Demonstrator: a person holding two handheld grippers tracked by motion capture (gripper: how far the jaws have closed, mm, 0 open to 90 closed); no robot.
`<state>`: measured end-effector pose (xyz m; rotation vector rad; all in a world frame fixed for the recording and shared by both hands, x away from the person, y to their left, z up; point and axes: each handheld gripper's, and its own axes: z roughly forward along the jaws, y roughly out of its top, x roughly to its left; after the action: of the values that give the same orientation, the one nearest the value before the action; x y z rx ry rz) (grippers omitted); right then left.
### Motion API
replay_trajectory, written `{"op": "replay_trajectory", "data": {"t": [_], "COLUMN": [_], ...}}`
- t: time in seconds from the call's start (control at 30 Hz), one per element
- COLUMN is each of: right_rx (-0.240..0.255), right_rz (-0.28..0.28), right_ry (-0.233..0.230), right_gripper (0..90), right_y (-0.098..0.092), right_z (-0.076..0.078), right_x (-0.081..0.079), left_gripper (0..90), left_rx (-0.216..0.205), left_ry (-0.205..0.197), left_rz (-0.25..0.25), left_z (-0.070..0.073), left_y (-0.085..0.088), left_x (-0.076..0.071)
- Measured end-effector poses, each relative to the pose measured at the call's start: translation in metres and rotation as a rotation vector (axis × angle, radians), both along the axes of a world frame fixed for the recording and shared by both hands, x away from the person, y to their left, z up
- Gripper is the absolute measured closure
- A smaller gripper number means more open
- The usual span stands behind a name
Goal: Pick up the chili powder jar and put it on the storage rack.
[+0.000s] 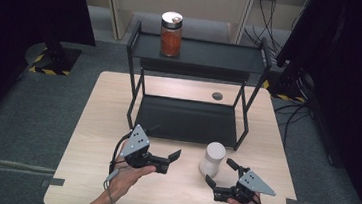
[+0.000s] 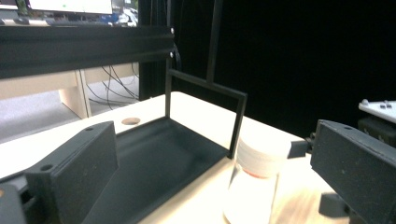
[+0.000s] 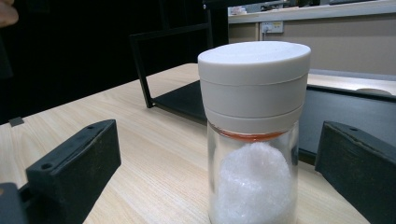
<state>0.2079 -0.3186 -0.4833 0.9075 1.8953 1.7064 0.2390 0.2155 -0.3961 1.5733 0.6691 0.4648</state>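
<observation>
Reaching with spread fingers, the right gripper (image 1: 223, 175) faced the white-lidded glass jar of white powder (image 1: 212, 159) on the desk (image 1: 91, 123) — best squared below the lid; left gripper (image 1: 173, 160) spread too.

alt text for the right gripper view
A clear glass jar with a white lid, part full of white grains, stands on the light wooden table between two open black jaws, untouched. A black metal shelf rack stands behind.
</observation>
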Motion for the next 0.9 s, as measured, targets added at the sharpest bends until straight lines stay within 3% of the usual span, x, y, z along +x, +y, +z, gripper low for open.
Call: {"op": "replay_trajectory", "data": {"t": [0.73, 0.9], "right_rx": [0.005, -0.002], "right_rz": [-0.010, -0.012], "right_ry": [-0.021, -0.030], "right_gripper": [0.3, 0.3], "right_y": [-0.001, 0.000], "right_z": [0.000, 0.000], "right_x": [-0.002, -0.003], "left_gripper": [0.5, 0.5], "left_rx": [-0.003, 0.002], "left_ry": [0.030, 0.018], "left_rz": [-0.011, -0.008], "left_z": [-0.056, -0.065], "left_y": [0.012, 0.013], "left_x": [-0.017, -0.021]}}
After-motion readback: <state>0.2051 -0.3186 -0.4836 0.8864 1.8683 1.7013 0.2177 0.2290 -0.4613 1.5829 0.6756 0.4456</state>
